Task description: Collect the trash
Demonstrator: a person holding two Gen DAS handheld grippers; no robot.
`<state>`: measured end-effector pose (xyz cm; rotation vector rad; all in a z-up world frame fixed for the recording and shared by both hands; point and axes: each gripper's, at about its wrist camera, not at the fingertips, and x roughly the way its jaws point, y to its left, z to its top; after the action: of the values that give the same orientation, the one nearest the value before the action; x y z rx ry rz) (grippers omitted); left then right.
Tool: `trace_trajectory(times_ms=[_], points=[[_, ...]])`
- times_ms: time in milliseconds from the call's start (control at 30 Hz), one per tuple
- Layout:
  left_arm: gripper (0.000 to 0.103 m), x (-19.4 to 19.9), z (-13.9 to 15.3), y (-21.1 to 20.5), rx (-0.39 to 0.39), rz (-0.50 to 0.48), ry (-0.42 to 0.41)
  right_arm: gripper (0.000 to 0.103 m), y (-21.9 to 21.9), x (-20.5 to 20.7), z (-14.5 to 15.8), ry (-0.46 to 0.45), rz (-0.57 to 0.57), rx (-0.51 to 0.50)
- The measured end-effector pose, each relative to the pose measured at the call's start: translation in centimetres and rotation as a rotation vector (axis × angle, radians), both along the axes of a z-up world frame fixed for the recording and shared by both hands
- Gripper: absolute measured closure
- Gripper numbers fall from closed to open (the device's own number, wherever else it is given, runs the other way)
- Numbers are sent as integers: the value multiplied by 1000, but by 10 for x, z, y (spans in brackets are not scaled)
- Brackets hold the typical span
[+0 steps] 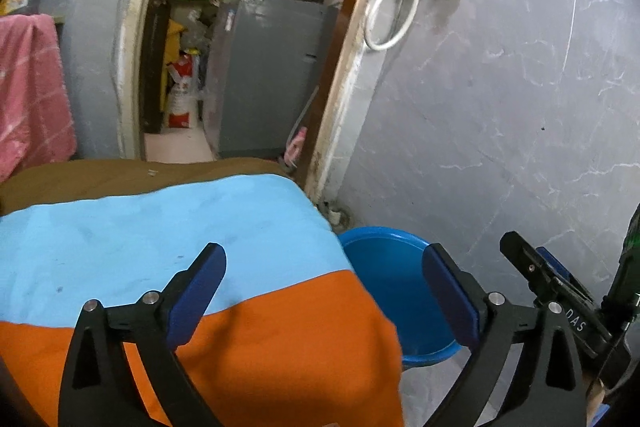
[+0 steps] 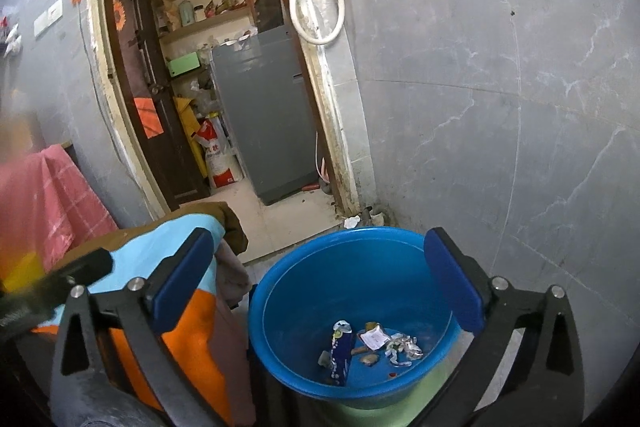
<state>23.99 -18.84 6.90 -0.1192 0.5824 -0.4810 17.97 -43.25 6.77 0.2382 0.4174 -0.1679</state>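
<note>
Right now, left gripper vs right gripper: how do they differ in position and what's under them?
The left gripper hangs over the blue-and-orange cloth, with the blue tub off to its right. The right gripper hangs directly above the tub, looking down on the trash at its bottom. Shared: both are open, empty, with blue pads.

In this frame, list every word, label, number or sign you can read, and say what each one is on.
"DAS": white letters on the black right gripper body, seen from the left wrist view.
Red-and-white sack in the doorway: printed characters, too small to read.
Blue-and-white wrapper in the blue plastic tub: print blurred.
White paper slip in the tub: unreadable.
</note>
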Motion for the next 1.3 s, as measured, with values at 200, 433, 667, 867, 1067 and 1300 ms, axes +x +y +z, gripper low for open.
trace_trajectory(times_ms=[200,433,667,867,1067,1300], points=[[2,-34,4,23,22,62,-90,0,22,-23,3,-42,40,-28],[2,-74,2,41,49,93,-157,0,48,-62,4,-89,71,-64],[2,-110,-8,52,88,127,-211,0,74,-110,6,-153,83,-119],[2,-143,-11,76,74,185,-222,0,94,-146,4,-202,67,-134],[2,-178,-15,98,98,213,-257,0,113,-175,2,-237,57,-164],[2,-204,-25,124,77,281,-259,0,133,-195,-4,-253,65,-191]])
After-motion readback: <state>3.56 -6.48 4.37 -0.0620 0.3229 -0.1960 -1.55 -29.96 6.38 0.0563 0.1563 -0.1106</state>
